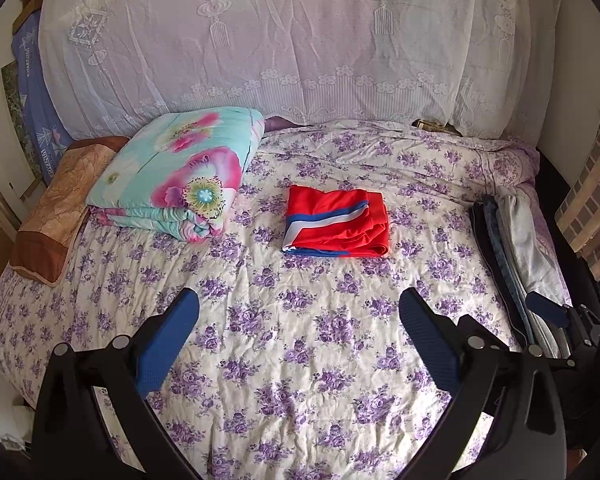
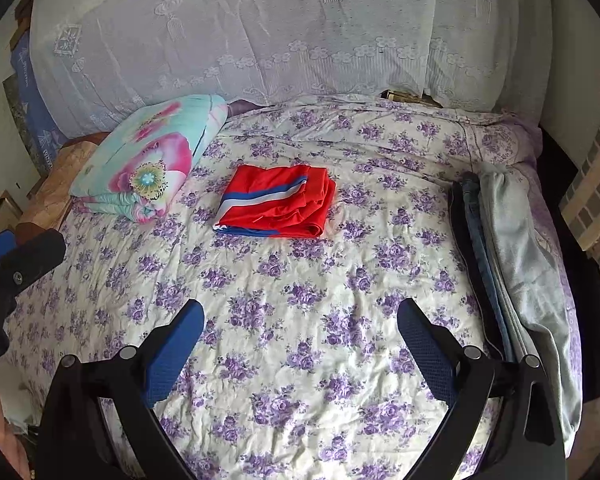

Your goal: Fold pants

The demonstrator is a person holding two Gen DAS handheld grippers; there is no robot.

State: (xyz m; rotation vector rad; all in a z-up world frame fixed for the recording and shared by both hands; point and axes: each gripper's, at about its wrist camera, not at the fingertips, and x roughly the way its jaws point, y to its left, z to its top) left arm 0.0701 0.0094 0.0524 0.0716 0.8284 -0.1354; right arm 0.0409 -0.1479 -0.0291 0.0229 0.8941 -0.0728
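Left gripper (image 1: 299, 308): held above the near part of the bed, blue-padded fingers spread wide with nothing between them; its side also shows at the left edge of the right wrist view.
Right gripper (image 2: 300, 316): likewise raised over the bedsheet, fingers wide apart and empty; its tip shows at the right edge of the left wrist view, near the clothes pile.
Pants (image 1: 336, 222): red with a blue and white stripe, folded into a compact rectangle, lying flat around the middle of the bed, well apart from both grippers.
Bedsheet (image 1: 300, 360): cream with purple flower sprigs, wrinkled, covering the whole bed.
Quilt (image 1: 172, 172): turquoise with big pink flowers, folded thick, left of the pants near the back of the bed.
Pillow (image 1: 56, 208): orange-brown, at the left edge, touching the quilt.
Clothes pile (image 2: 500, 248): dark, denim-blue and pale grey garments laid along the right edge of the bed.
Lace cloth (image 1: 280, 40): white, draped behind the bed.
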